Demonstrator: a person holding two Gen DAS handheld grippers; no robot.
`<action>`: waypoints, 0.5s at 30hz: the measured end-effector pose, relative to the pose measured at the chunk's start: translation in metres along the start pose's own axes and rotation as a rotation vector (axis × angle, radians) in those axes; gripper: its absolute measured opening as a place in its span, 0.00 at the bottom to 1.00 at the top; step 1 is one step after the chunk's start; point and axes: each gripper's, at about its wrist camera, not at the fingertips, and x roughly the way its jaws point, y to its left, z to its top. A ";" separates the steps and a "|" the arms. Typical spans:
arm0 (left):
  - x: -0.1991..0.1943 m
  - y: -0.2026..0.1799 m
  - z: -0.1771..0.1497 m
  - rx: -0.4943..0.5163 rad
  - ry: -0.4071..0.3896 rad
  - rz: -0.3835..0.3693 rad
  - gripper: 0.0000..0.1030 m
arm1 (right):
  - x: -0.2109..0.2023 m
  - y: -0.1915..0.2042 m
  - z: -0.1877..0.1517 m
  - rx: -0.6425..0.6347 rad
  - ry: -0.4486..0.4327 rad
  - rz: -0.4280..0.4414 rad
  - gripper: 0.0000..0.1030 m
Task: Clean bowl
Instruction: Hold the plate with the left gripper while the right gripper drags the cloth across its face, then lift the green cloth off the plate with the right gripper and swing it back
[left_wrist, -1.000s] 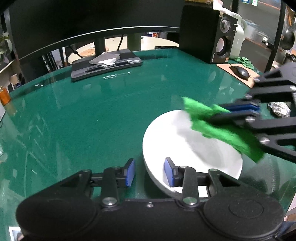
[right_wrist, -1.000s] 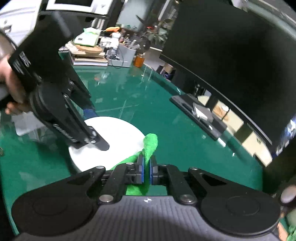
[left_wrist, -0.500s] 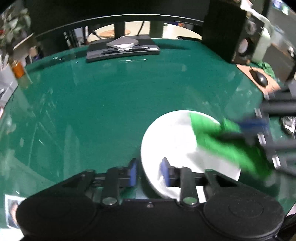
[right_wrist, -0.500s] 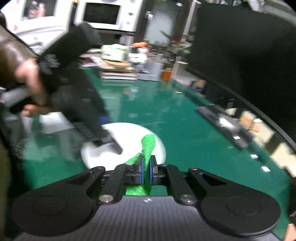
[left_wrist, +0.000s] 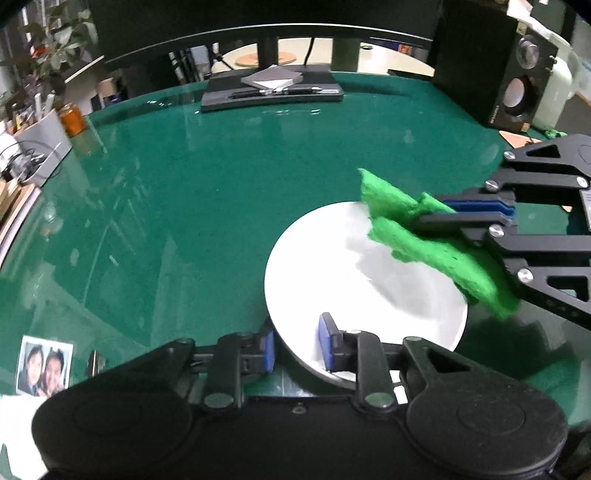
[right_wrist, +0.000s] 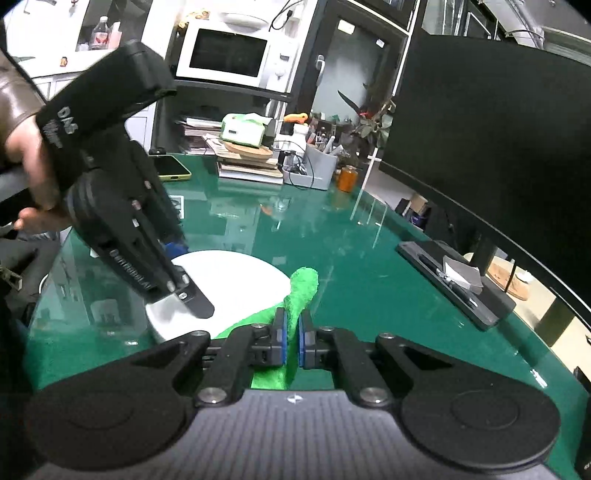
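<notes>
A white bowl (left_wrist: 332, 266) sits on the green glass table (left_wrist: 184, 192). My left gripper (left_wrist: 295, 343) is shut on the bowl's near rim, one finger inside and one outside. My right gripper (right_wrist: 291, 341) is shut on a green cloth (right_wrist: 301, 291). In the left wrist view the right gripper (left_wrist: 436, 218) reaches in from the right and holds the cloth (left_wrist: 424, 240) over the bowl's far right side. The bowl also shows in the right wrist view (right_wrist: 236, 273) with the left gripper (right_wrist: 184, 291) on it.
A black monitor base with a notepad and pen (left_wrist: 271, 88) stands at the back of the table. A speaker (left_wrist: 509, 74) is at the back right. An orange jar (left_wrist: 72, 116), a photo (left_wrist: 42, 365) and desk clutter (right_wrist: 258, 155) are on the left.
The right gripper has swept the green cloth across the bowl's right side and back toward its far rim. The left gripper has kept its hold on the bowl's rim.
</notes>
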 end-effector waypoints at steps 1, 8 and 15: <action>-0.001 0.001 0.001 0.001 0.015 -0.010 0.24 | 0.000 0.000 0.000 0.000 0.000 -0.002 0.05; 0.005 0.010 0.007 -0.039 0.018 -0.020 0.23 | -0.016 0.015 -0.002 0.027 -0.007 0.061 0.05; 0.005 0.015 0.005 -0.069 0.014 -0.041 0.23 | -0.021 0.034 -0.005 -0.001 -0.029 0.098 0.05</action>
